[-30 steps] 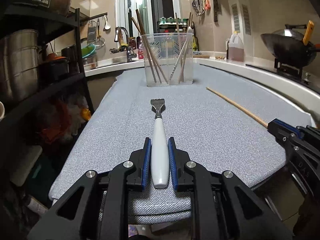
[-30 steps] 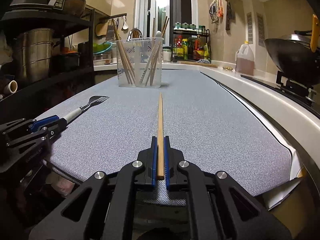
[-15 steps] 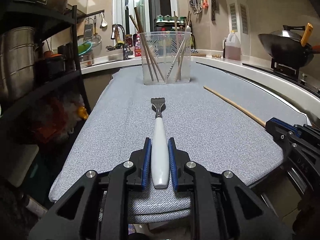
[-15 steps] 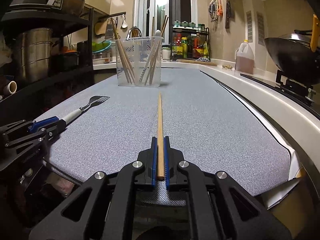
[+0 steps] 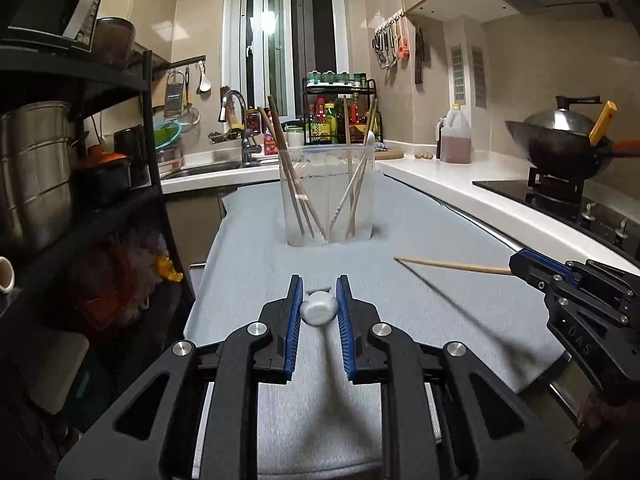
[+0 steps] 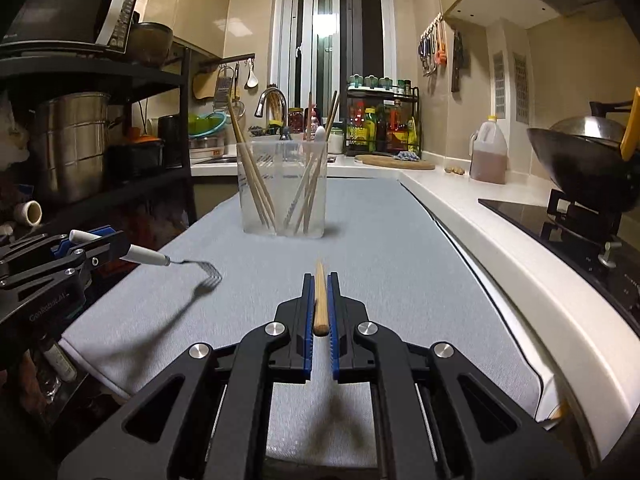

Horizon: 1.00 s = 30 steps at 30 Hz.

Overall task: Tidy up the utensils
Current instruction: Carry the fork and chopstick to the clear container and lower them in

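Note:
My left gripper [image 5: 318,300] is shut on a white-handled fork [image 5: 318,307], lifted off the grey mat [image 5: 420,320]; in the right wrist view the fork [image 6: 152,258] hangs above the mat with its tines down. My right gripper [image 6: 320,292] is shut on a wooden chopstick [image 6: 320,304], also lifted; it shows in the left wrist view [image 5: 452,266] pointing left. A clear utensil holder [image 5: 330,196], [image 6: 283,189] with several chopsticks and a utensil stands ahead at the mat's far end.
A black shelf rack [image 5: 80,184] with steel pots stands on the left. A white counter [image 6: 500,232] runs along the right with a wok [image 6: 588,164] on a stove and an oil jug [image 6: 488,152]. The sink [image 5: 208,168] is behind.
Both grippers have lifted their utensils off the mat and risen; the fork and chopstick now point away, foreshortened, with shadows below.

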Each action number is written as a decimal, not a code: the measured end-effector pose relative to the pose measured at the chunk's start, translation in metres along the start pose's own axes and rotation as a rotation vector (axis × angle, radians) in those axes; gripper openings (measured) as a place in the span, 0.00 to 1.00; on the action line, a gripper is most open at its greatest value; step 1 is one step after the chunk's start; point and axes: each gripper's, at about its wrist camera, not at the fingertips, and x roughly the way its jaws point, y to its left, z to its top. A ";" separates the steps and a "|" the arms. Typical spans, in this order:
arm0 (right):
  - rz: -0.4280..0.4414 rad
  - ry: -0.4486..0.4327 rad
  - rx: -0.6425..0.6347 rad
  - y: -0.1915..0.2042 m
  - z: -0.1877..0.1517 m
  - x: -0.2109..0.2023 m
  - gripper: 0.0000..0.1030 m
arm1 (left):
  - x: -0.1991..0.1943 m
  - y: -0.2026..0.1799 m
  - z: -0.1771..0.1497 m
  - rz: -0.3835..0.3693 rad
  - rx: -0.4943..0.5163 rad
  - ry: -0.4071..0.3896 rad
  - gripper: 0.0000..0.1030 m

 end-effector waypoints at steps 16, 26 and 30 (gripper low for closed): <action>0.029 0.002 -0.020 -0.002 0.110 0.029 0.06 | 0.033 0.030 0.083 -0.101 -0.039 0.125 0.16; 0.102 -0.009 -0.055 0.000 0.183 0.050 0.06 | 0.058 0.043 0.137 -0.155 -0.016 0.175 0.16; 0.124 -0.014 -0.063 0.001 0.213 0.060 0.06 | 0.065 0.045 0.166 -0.171 -0.002 0.167 0.16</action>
